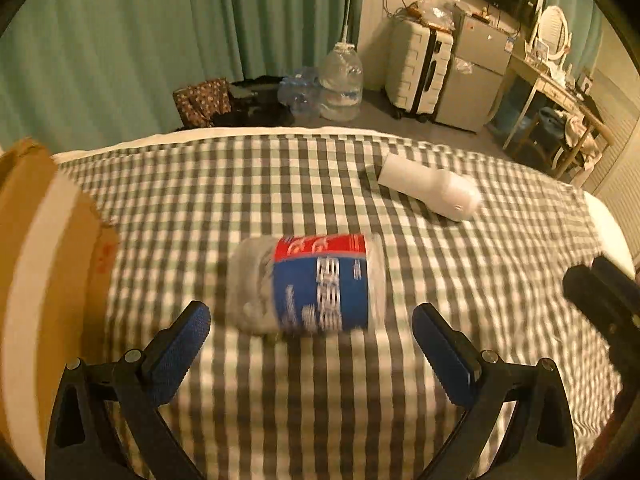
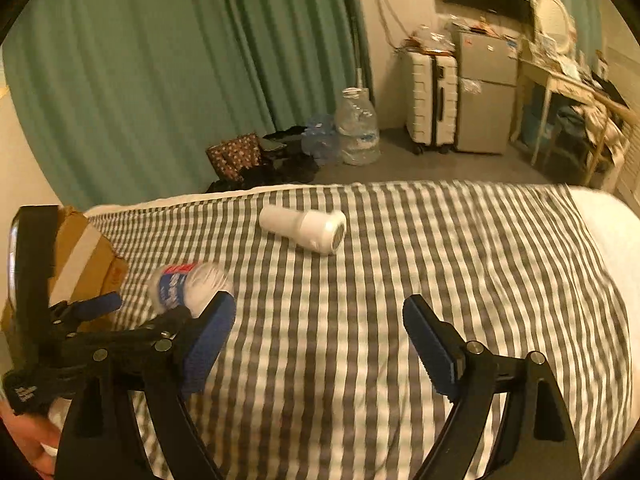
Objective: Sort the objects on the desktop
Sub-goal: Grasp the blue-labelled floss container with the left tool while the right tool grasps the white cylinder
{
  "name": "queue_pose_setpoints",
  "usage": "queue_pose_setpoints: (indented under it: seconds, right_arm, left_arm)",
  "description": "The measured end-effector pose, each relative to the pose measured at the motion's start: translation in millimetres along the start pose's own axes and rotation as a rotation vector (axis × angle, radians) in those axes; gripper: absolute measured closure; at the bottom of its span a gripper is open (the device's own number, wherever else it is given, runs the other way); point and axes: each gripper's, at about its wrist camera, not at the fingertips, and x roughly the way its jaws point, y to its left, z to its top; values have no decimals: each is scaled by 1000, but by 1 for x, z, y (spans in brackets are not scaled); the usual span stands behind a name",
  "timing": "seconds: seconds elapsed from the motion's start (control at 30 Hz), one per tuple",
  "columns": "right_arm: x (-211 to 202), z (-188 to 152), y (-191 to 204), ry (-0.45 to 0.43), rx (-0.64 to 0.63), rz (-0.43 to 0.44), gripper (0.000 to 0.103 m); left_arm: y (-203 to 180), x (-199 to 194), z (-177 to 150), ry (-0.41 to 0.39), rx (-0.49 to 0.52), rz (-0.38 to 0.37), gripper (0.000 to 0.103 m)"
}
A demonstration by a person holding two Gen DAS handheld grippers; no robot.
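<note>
A clear plastic bottle (image 1: 308, 284) with a red and blue label lies on its side on the checked cloth (image 1: 320, 400). My left gripper (image 1: 312, 336) is open just short of it, one blue-padded finger on each side and not touching. A white bottle (image 2: 304, 228) lies on its side farther back. My right gripper (image 2: 320, 336) is open over bare cloth, well short of the white bottle, with nothing between its fingers. In the right wrist view the labelled bottle (image 2: 180, 284) shows at the left, just past the left gripper's fingers (image 2: 96, 304).
An open cardboard box (image 1: 40, 260) stands at the left edge of the cloth, close to the labelled bottle. A hand (image 2: 24, 440) holds the left gripper. Beyond the far edge, on the floor, are large water jugs (image 1: 340, 84), a white suitcase (image 1: 416, 72) and a small fridge (image 1: 472, 76).
</note>
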Motion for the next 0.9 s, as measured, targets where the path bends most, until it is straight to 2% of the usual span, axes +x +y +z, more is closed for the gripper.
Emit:
queue_pose_setpoints:
  seconds: [0.17,0.2,0.27,0.43,0.5,0.6,0.63,0.67,0.73,0.77,0.83,0.9]
  right_arm:
    - [51,30,10,22,-141,3,17]
    - [63,35,13,25,-176,-4,17]
    - [90,44,17,49,-245,-29,17]
    - [149,54,27,137,-349,-58,18]
    - [161,53,36,162,-394,-78,29]
    - [168,48,49,193,-458,-141,36]
    - [167,45,51,198,-469,-153,43]
    - [164,42,54,203,-477,-169,46]
    - [153,36,56,215,-448,-178,48]
    - [145,33,57,208,-431,-175,59]
    - [128,27,58,195,-396,-206,58]
    - [112,19,63,192,-380,-196,59]
  left_arm:
    - [-2,37,12,37,31,33,0]
    - [-1,41,14,36,30,42,3]
    - [3,43,16,24,7,35,11]
    - [14,41,17,14,-14,15,11]
    - [20,36,16,9,-20,3,11]
    - [34,25,14,11,-18,8,11]
    - [36,22,15,11,-19,12,11]
    - [42,15,15,6,-23,21,11]
    - [50,3,14,-9,-31,31,11]
    - [54,-5,13,-17,-34,35,11]
    - [61,-19,13,-31,-34,49,11]
    - [67,-35,12,-43,-39,57,11]
